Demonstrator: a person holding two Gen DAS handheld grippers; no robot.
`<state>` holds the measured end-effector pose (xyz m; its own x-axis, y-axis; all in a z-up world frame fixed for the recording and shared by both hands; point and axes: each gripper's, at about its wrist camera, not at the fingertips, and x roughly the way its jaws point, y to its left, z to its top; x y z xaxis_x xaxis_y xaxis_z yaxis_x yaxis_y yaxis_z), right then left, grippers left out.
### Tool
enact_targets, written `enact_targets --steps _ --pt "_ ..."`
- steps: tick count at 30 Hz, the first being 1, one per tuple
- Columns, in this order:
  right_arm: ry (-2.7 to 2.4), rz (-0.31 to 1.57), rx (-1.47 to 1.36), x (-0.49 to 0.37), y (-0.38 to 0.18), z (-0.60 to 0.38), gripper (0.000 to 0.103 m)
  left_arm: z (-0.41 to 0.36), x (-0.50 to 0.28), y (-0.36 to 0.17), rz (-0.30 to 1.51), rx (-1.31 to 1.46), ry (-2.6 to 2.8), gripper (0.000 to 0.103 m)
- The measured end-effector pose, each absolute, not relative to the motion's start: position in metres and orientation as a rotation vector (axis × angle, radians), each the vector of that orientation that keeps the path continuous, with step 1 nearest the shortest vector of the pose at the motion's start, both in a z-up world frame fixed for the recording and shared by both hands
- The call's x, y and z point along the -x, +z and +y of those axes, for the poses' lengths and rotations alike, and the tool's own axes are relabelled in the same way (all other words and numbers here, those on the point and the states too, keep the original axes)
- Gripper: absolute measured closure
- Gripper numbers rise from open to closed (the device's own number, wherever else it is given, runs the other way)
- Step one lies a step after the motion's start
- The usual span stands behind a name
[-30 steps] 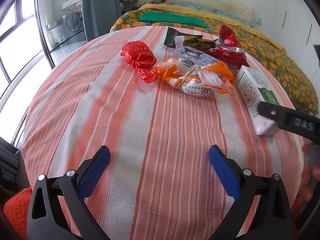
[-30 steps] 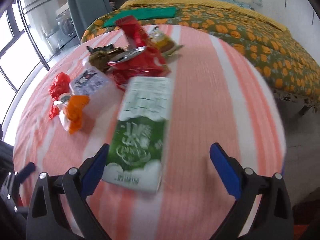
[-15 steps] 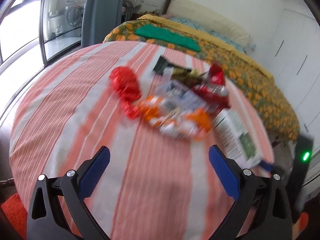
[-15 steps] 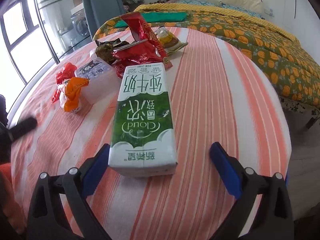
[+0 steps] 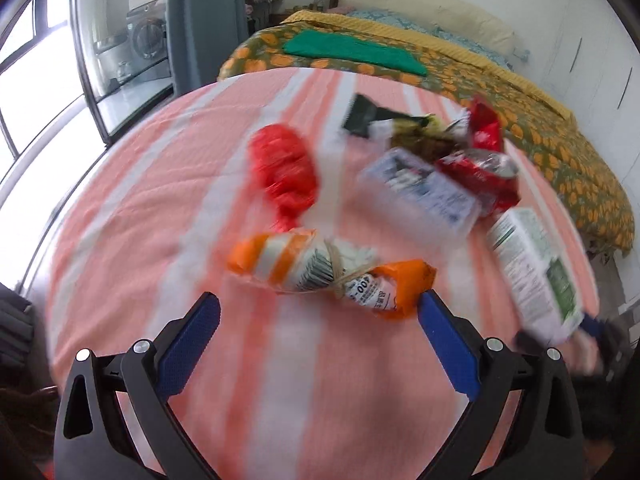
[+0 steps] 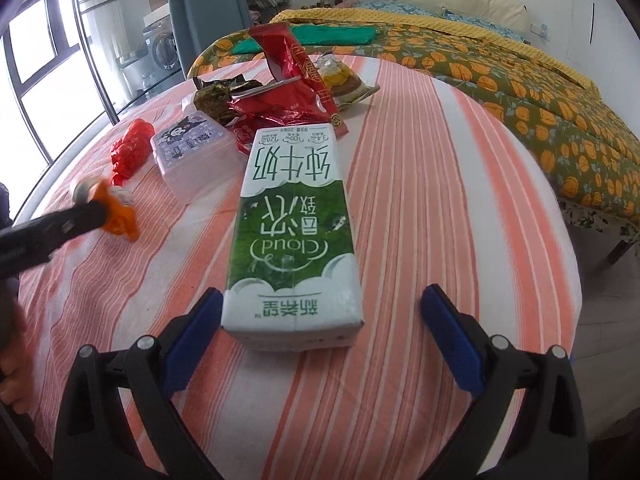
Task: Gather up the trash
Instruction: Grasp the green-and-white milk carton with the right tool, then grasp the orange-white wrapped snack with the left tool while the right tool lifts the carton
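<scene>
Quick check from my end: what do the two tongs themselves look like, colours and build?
Both match. The left tongs and right tongs each have two black plastic arms that splay outward in a V, with triangular cut-outs near the base and silver screw heads at the joints. Each finger carries a textured blue pad on its inner face. No cables, markings or sleeves show in either view.

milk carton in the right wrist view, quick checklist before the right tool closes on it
1. Right tool open: ok.
2. Milk carton lying flat on the striped cloth: ok.
3. Carton between the fingers: not ok, only its near end reaches them, off toward the left finger.
4. Red wrapper clear of the grasp: ok, at the carton's far end.
5. Left tool out of the way: ok, over by the orange packet.
6. Carton empty: cannot tell.
</scene>
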<state>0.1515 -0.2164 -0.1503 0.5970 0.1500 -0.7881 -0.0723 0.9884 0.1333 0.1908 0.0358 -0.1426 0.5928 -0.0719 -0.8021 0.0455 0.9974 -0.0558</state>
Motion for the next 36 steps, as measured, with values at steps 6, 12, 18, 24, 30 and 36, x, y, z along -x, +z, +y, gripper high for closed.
enact_targets --steps 6,12,18,24,30,36 --pt "0.112 0.926 -0.059 -0.151 -0.15 -0.211 0.007 0.071 -0.167 -0.141 0.932 0.029 -0.069 0.005" --pt "0.109 0.926 -0.056 -0.15 -0.151 -0.211 0.007 0.049 -0.172 -0.126 0.855 -0.006 -0.134 0.005" --pt "0.097 0.923 -0.051 -0.148 -0.15 -0.21 0.007 0.055 -0.223 -0.129 0.847 -0.001 -0.237 0.005" --pt "0.087 0.915 -0.071 -0.147 -0.15 -0.214 0.007 0.041 -0.192 -0.137 0.957 -0.114 -0.654 0.005" --pt "0.097 0.92 -0.082 -0.148 -0.15 -0.216 0.007 0.042 -0.15 -0.122 0.902 -0.216 -0.711 0.005" --pt "0.142 0.927 -0.114 -0.15 -0.15 -0.221 0.005 0.041 -0.185 -0.121 0.841 -0.261 -0.57 0.005"
